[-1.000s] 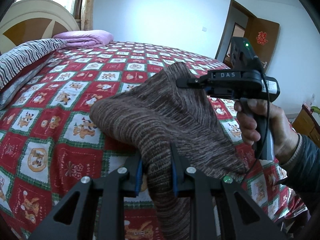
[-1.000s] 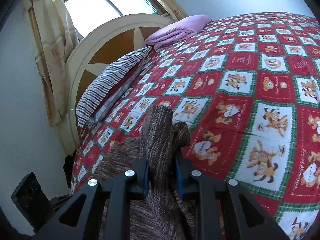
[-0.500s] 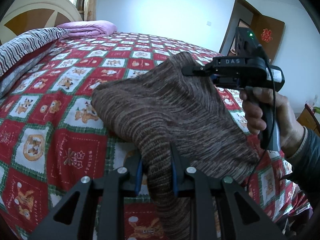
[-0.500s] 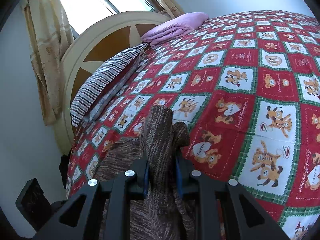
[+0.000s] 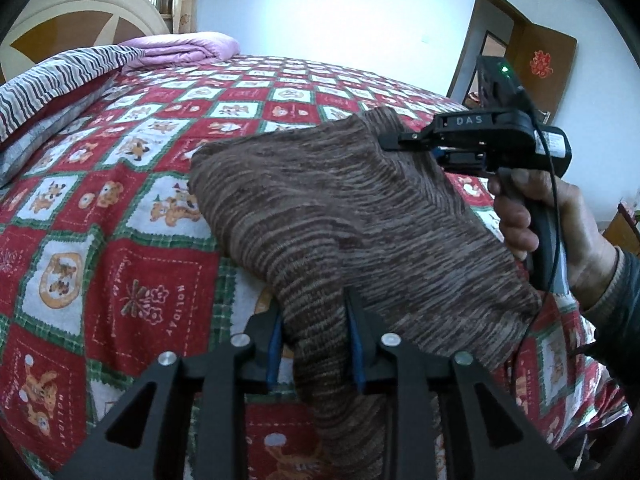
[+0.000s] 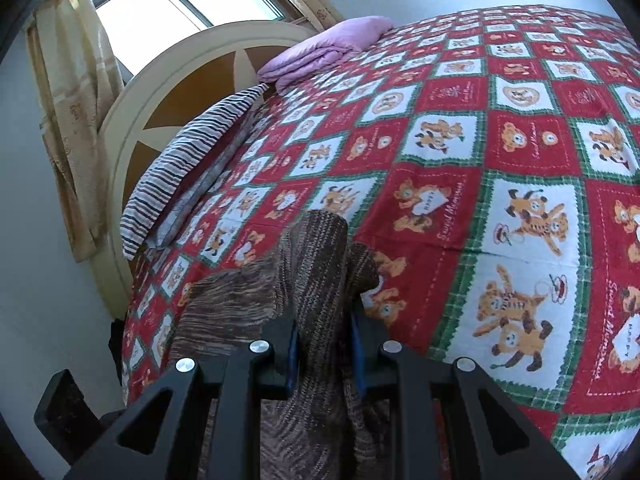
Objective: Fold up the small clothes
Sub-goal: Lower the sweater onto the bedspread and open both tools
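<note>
A brown striped knit garment (image 5: 340, 208) is held up above the bed between both grippers. My left gripper (image 5: 314, 340) is shut on its near edge, and cloth hangs down between the fingers. My right gripper (image 6: 324, 344) is shut on another bunched edge of the same garment (image 6: 316, 264). In the left wrist view the right gripper (image 5: 390, 142) shows side-on at the garment's far upper corner, held by a hand. The garment's far end droops toward the bedspread.
The bed has a red, green and white teddy-bear bedspread (image 5: 120, 168). A striped pillow (image 5: 52, 84) and a folded purple blanket (image 5: 188, 46) lie by the round headboard (image 6: 192, 80). A brown door (image 5: 532, 64) stands at the far right.
Both grippers have moved the garment a little forward and lower over the bed. The grips have not changed.
</note>
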`<act>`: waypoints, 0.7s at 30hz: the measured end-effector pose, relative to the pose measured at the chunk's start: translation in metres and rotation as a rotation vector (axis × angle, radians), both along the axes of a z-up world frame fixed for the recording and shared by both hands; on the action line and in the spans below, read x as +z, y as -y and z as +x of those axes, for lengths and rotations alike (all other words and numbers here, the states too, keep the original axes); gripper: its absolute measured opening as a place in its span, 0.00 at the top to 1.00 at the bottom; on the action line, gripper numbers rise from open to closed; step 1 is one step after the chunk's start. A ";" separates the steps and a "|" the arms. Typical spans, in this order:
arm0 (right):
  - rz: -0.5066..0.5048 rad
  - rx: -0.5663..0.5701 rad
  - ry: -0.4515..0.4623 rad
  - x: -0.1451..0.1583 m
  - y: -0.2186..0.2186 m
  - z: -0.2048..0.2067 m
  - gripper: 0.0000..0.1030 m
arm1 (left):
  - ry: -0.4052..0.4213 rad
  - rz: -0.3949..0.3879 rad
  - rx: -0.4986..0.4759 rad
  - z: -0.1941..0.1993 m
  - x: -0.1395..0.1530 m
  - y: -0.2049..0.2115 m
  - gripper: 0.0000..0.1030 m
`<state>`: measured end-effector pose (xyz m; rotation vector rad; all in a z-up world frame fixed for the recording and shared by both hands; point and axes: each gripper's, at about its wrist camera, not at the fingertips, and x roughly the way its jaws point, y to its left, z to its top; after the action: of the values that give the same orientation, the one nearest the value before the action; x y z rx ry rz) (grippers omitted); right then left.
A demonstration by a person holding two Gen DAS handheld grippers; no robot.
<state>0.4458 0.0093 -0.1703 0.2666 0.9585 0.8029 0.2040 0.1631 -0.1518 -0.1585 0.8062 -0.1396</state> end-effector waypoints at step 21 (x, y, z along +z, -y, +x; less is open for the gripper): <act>-0.016 0.114 0.143 0.032 0.026 -0.096 0.58 | 0.038 0.125 0.179 0.015 -0.002 -0.028 0.29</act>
<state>0.3495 -0.0164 -0.1384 0.1390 0.8504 0.9059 0.2187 0.1913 -0.1539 -0.1093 0.7573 0.0758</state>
